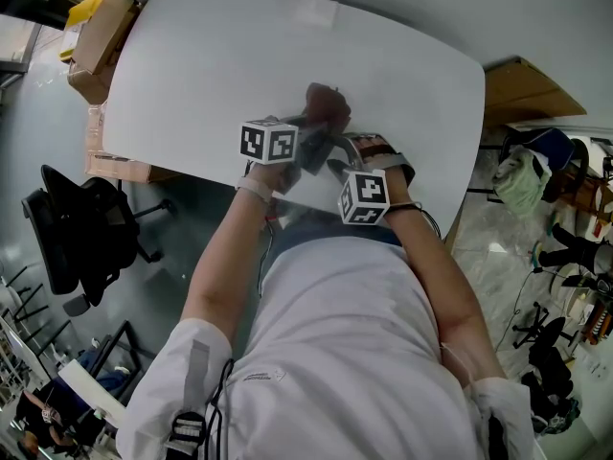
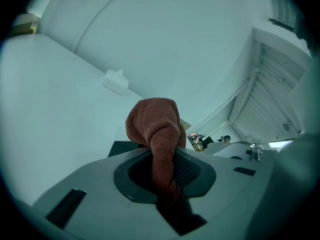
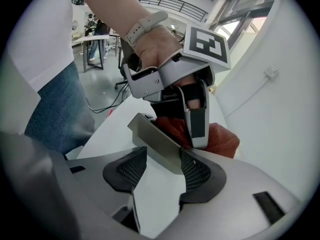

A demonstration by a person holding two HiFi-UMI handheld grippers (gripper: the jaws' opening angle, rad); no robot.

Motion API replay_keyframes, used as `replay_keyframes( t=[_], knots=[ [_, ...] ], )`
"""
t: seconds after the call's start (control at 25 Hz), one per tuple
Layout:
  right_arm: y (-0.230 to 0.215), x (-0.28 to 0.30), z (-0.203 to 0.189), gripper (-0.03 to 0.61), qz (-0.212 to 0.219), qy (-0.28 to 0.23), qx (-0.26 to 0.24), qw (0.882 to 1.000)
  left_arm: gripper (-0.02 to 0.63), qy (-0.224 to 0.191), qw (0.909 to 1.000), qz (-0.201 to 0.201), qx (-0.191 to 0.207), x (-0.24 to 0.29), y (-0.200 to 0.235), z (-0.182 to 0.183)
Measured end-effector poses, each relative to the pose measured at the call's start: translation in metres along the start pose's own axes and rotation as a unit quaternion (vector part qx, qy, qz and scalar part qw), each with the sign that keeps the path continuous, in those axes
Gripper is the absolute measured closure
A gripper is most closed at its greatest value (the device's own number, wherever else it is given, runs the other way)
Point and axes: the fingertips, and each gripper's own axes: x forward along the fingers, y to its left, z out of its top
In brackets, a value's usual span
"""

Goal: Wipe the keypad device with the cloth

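A rust-brown cloth (image 2: 156,126) is bunched between the jaws of my left gripper (image 2: 165,171), which is shut on it. In the head view the cloth (image 1: 326,106) sits above the white table (image 1: 220,56), just beyond both marker cubes. The keypad device (image 3: 156,143) is a flat grey slab, tilted, with its near end between the pads of my right gripper (image 3: 160,166), which is shut on it. In the right gripper view the left gripper's finger (image 3: 196,121) presses the cloth (image 3: 222,140) against the device's far side. Its keys are hidden.
Cardboard boxes (image 1: 96,38) stand beyond the table's far left corner. A black office chair (image 1: 75,230) stands on the floor to the left. Another carton (image 1: 525,90) and clutter (image 1: 522,185) lie to the right. The person's body fills the near side.
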Motion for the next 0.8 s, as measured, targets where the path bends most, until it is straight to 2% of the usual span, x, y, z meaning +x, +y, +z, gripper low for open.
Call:
replay_keyframes(
  t=[0.24, 0.36, 0.52, 0.68, 0.8],
  knots=[
    [0.001, -0.001, -0.001, 0.356, 0.003, 0.001, 0.0, 1.0, 0.538, -0.012, 0.9985, 0.047, -0.026, -0.001, 0.039, -0.002],
    [0.0, -0.001, -0.001, 0.356, 0.001, 0.001, 0.001, 1.0, 0.538, -0.012, 0.9975, 0.05, -0.047, 0.002, 0.047, 0.001],
    [0.001, -0.001, -0.002, 0.356, 0.0, 0.0, 0.003, 1.0, 0.538, -0.009, 0.997, 0.053, -0.057, 0.003, 0.05, 0.0],
    [0.001, -0.002, -0.003, 0.356, 0.001, 0.001, 0.003, 1.0, 0.538, -0.004, 0.9934, 0.109, -0.037, 0.001, 0.07, -0.002],
    [0.002, -0.002, -0.002, 0.356, 0.001, 0.001, 0.004, 1.0, 0.538, -0.004, 0.9899, 0.134, -0.047, -0.002, 0.088, -0.006]
  ],
)
